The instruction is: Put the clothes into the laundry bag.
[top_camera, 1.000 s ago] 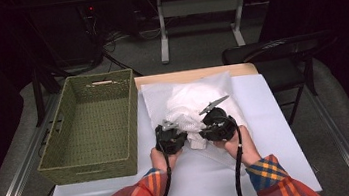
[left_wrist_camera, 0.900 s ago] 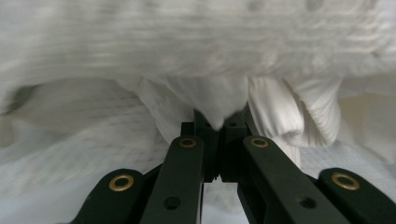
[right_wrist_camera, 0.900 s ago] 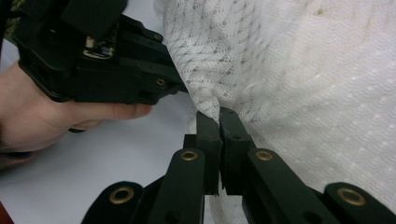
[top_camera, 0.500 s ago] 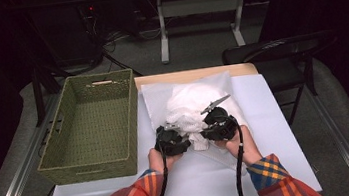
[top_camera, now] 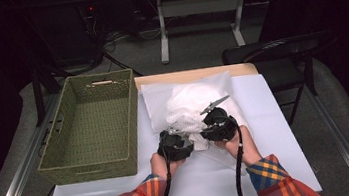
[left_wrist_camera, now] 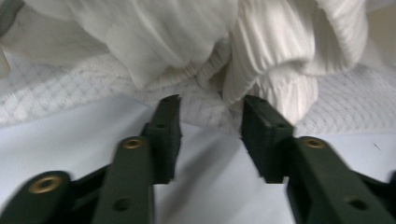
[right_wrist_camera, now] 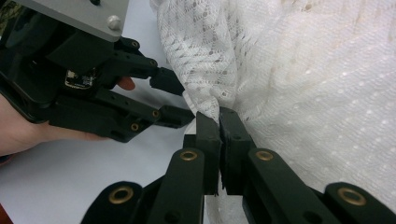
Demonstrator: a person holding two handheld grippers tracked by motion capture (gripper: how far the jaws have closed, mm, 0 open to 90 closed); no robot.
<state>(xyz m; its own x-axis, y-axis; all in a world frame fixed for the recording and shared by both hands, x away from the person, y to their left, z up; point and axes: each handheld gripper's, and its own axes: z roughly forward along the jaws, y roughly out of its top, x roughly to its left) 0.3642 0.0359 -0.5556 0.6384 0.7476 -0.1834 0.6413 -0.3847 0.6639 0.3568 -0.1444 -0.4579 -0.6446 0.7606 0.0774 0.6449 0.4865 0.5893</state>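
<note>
crumpled white knit garment (left_wrist_camera: 261, 51) lies just ahead of the left gripper (left_wrist_camera: 211, 109), jaws parted and empty, while the right gripper (right_wrist_camera: 218, 122) pinches its lacy edge.

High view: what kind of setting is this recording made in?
Probably a lab or workshop set up for recording. A white-covered table with a woven basket and white garment stands in a dark room, cables on the floor, and a black chair.
</note>
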